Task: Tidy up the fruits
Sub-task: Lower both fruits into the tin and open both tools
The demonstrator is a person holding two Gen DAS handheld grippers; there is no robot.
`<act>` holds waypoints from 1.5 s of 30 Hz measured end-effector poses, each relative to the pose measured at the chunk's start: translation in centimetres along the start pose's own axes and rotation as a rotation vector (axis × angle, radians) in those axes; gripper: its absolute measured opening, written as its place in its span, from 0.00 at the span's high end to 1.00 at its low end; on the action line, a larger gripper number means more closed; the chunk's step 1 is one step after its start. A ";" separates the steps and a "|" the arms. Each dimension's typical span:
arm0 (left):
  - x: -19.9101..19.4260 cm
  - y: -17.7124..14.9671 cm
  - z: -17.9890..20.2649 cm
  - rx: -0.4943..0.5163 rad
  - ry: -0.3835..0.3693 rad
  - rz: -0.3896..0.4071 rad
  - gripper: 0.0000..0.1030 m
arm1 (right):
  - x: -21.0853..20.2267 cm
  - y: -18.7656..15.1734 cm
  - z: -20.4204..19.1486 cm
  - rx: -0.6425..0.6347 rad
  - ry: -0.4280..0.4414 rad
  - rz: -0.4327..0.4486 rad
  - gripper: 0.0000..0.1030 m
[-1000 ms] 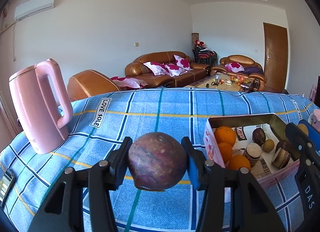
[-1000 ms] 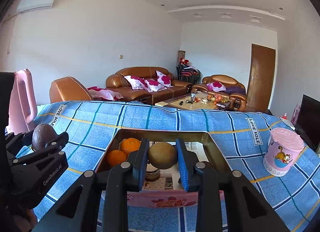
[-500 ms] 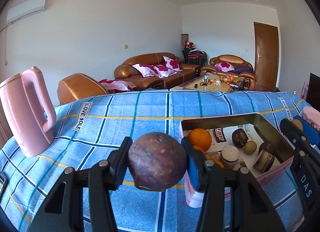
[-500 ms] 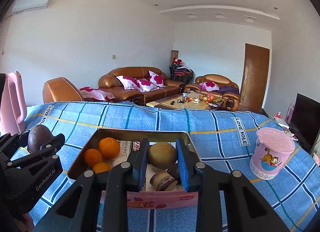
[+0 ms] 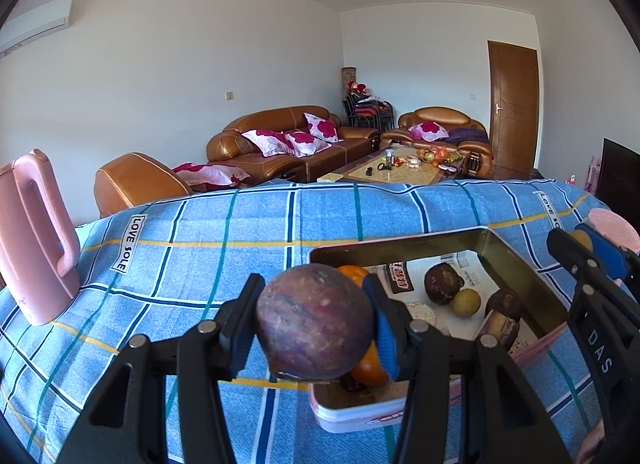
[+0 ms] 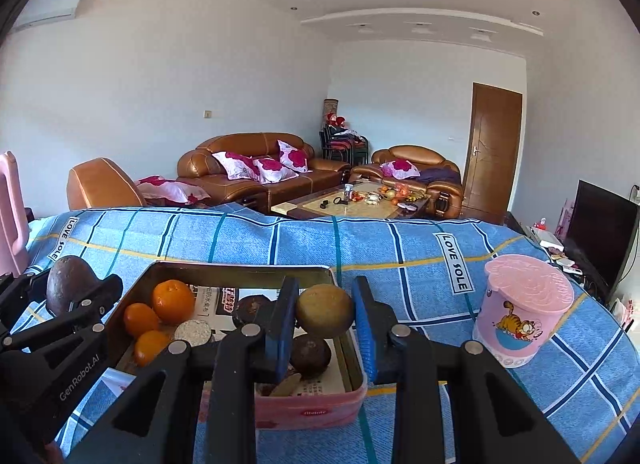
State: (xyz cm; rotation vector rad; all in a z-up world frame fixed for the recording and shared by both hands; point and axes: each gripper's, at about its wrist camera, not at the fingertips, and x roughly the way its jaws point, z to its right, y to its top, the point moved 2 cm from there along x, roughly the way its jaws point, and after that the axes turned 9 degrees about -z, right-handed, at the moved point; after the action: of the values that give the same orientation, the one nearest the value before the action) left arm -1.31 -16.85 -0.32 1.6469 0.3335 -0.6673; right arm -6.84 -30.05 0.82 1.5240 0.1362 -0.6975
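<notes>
Both claws have slid sideways across the desk since a second ago. The left claw grips a purple passion fruit, now held over the near left corner of the pink tin box instead of left of it. The right claw clamps a yellow-brown fruit above the box's right end.

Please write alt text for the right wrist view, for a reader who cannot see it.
The right gripper holds a small yellow-brown fruit above a pink tin of oranges and dark fruits on a blue checked cloth. The left gripper holds a purple fruit.
</notes>
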 end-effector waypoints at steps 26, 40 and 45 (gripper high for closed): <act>5.4 1.5 3.2 -0.041 -0.160 -0.193 0.49 | 5.7 2.3 0.5 -0.015 -0.009 -0.114 0.72; 5.8 1.6 2.8 -0.065 -0.179 -0.210 0.49 | 9.0 1.9 -0.6 -0.051 0.163 -0.270 0.72; 5.8 1.6 2.6 -0.066 -0.180 -0.210 0.49 | 9.1 1.9 -0.3 -0.030 0.234 -0.280 0.71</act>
State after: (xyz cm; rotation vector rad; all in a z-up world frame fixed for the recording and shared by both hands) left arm 3.54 -20.59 -2.62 1.4881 0.3969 -0.9466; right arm 1.49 -32.96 -2.14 1.5701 0.5422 -0.7306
